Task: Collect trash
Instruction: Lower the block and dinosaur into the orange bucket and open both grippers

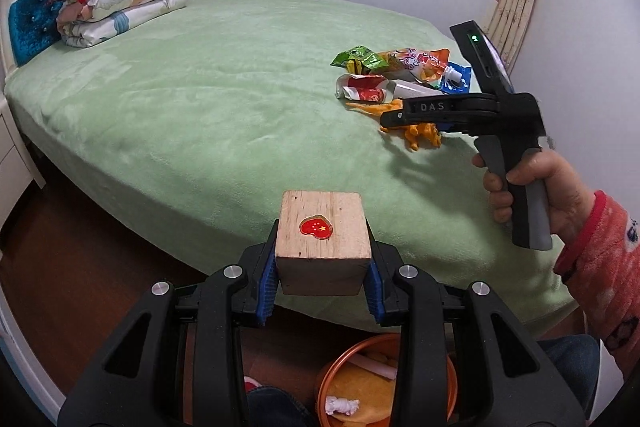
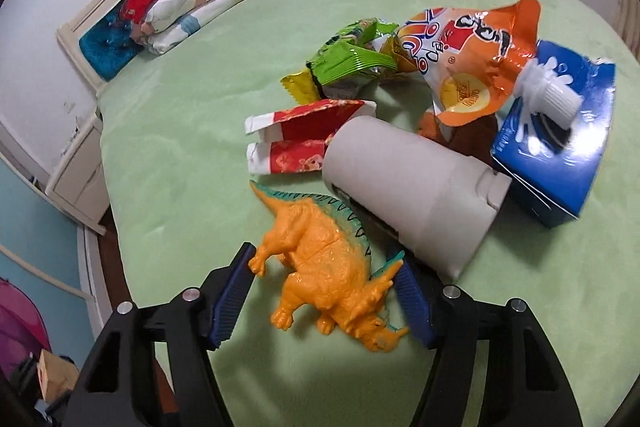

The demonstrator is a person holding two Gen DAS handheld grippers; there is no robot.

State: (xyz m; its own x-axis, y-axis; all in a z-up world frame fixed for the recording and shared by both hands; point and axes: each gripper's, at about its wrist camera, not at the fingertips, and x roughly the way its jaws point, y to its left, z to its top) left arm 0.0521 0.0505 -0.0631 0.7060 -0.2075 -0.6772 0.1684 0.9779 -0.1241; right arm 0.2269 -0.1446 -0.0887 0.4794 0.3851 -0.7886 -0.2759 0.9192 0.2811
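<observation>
Two tools are busy. In the left view, the left tool (image 1: 322, 263) pinches a wooden block (image 1: 322, 245) at lower middle, over an orange bin (image 1: 386, 381). In the right view, the right tool (image 2: 326, 293) is spread around the toy dinosaur (image 2: 328, 267), low in the frame. The trash pile (image 2: 424, 99) waits on the bed (image 2: 192, 131) above. I think the next move is squeezing shut.

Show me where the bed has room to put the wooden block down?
The green bed lies bare between the folded quilts and the trash pile. It is crowded around the toy dinosaur and paper cup.
</observation>
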